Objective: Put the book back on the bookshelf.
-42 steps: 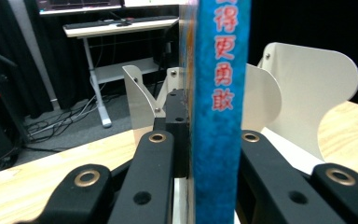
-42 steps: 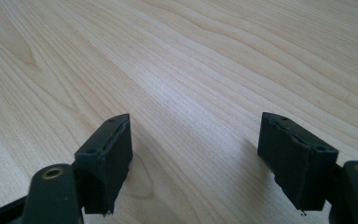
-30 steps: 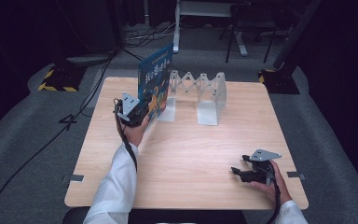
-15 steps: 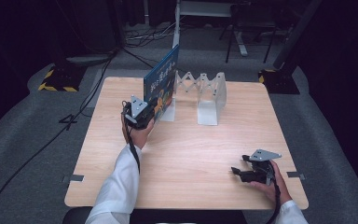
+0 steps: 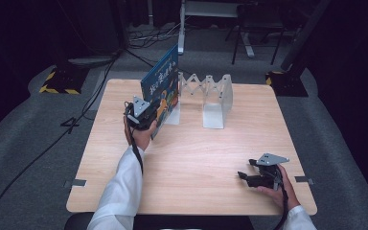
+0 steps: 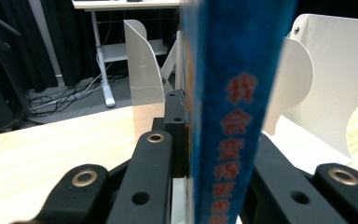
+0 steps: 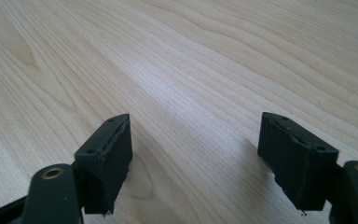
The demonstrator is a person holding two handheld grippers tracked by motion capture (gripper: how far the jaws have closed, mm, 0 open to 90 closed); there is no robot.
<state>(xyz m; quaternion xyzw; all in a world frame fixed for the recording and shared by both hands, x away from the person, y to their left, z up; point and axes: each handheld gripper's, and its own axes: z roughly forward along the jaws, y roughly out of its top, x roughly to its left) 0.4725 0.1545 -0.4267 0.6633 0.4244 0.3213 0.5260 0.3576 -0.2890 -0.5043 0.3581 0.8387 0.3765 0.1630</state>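
A blue picture book (image 5: pixel 160 86) stands upright on edge at the left end of a white accordion book rack (image 5: pixel 211 98). My left gripper (image 5: pixel 146 117) is shut on the book's near edge. In the left gripper view the blue spine (image 6: pixel 235 107) with red characters runs between the black jaws, and the rack's white dividers (image 6: pixel 142 70) rise just behind it. My right gripper (image 5: pixel 244 176) rests low over the table near the front right corner. In the right gripper view its jaws (image 7: pixel 196 154) stand wide apart with only bare wood between them.
The light wooden table (image 5: pixel 196 153) has open surface between the two hands. The rack's right dividers (image 5: pixel 218 103) stand at the back centre. Beyond the table lie dark floor, cables and a stand's legs (image 5: pixel 182 28).
The left hand has shifted slightly right toward the rack. The book has turned from cover-facing to more edge-on beside the rack's left divider. The right gripper has not moved.
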